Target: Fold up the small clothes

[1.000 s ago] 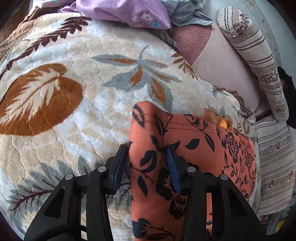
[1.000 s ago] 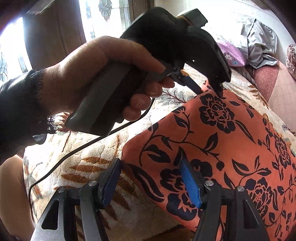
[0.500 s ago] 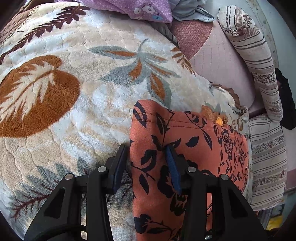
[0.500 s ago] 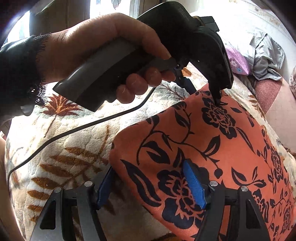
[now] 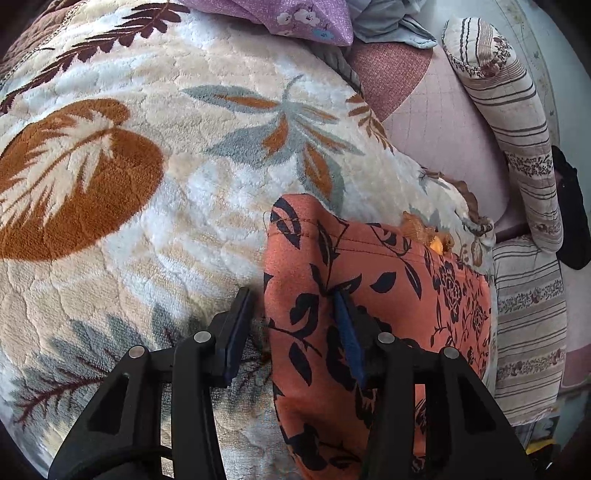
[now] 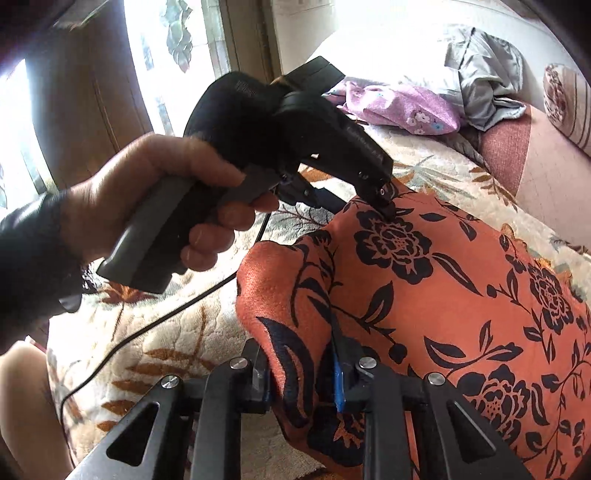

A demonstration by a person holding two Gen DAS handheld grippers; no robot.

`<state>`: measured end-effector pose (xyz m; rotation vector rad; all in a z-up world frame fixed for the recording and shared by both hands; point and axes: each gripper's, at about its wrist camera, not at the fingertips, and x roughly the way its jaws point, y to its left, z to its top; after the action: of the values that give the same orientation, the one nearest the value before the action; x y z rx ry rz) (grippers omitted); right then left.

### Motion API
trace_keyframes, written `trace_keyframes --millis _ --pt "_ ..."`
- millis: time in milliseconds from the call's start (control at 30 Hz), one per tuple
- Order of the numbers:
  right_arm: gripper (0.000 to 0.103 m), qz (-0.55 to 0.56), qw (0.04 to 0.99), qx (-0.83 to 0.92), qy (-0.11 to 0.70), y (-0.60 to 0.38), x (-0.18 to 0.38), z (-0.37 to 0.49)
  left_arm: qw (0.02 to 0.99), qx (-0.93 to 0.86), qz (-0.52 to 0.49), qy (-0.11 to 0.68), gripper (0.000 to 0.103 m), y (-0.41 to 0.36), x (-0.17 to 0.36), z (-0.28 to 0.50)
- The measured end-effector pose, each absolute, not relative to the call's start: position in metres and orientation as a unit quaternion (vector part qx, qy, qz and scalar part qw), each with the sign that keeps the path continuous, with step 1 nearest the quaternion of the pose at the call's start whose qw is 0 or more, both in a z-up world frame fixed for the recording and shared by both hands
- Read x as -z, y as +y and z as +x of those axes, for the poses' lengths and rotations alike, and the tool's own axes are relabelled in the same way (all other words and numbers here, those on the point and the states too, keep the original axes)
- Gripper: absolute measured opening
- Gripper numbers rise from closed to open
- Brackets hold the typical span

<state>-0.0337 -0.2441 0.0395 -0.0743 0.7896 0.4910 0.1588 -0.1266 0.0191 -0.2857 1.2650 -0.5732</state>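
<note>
An orange garment with black flowers (image 5: 373, 291) lies on a leaf-patterned blanket (image 5: 147, 184); it also shows in the right wrist view (image 6: 443, 280). My left gripper (image 5: 295, 306) straddles its left edge with jaws apart, one finger on the cloth, one on the blanket. My right gripper (image 6: 301, 354) is closed on a bunched fold at the garment's near corner. The left gripper (image 6: 354, 199), held by a hand, shows in the right wrist view at the garment's far corner.
A purple floral cloth (image 5: 280, 18) and grey garment (image 6: 480, 85) lie at the far end of the bed. A striped bolster (image 5: 517, 122) and striped fabric (image 5: 528, 325) lie to the right. A black cable (image 6: 147, 325) trails across the blanket.
My right gripper closed on the garment's near corner, bunching the cloth into a raised fold. My left gripper stayed open at the garment's edge, shifting little.
</note>
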Motion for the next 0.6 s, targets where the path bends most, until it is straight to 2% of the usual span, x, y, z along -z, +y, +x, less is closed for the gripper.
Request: trace_keyframes --millis 367,433,500,600 --pt "0.021 0.016 0.897 -0.249 0.365 -0.263 -0.064 -0.033 0.761 0.271 -0.136 0.574 0.047 -0.142 -0.019 0.155" --pt "0.021 0.017 0.897 -0.248 0.364 -0.263 -0.065 -0.034 0.765 0.271 -0.125 0.571 0.042 -0.149 -0.018 0.152" --pt "0.021 0.021 0.898 -0.247 0.363 -0.264 -0.065 -0.034 0.768 0.269 -0.118 0.569 0.03 -0.154 -0.017 0.15" --pt "0.021 0.023 0.899 -0.245 0.362 -0.268 -0.066 -0.034 0.773 0.269 -0.114 0.564 0.02 -0.159 -0.015 0.147"
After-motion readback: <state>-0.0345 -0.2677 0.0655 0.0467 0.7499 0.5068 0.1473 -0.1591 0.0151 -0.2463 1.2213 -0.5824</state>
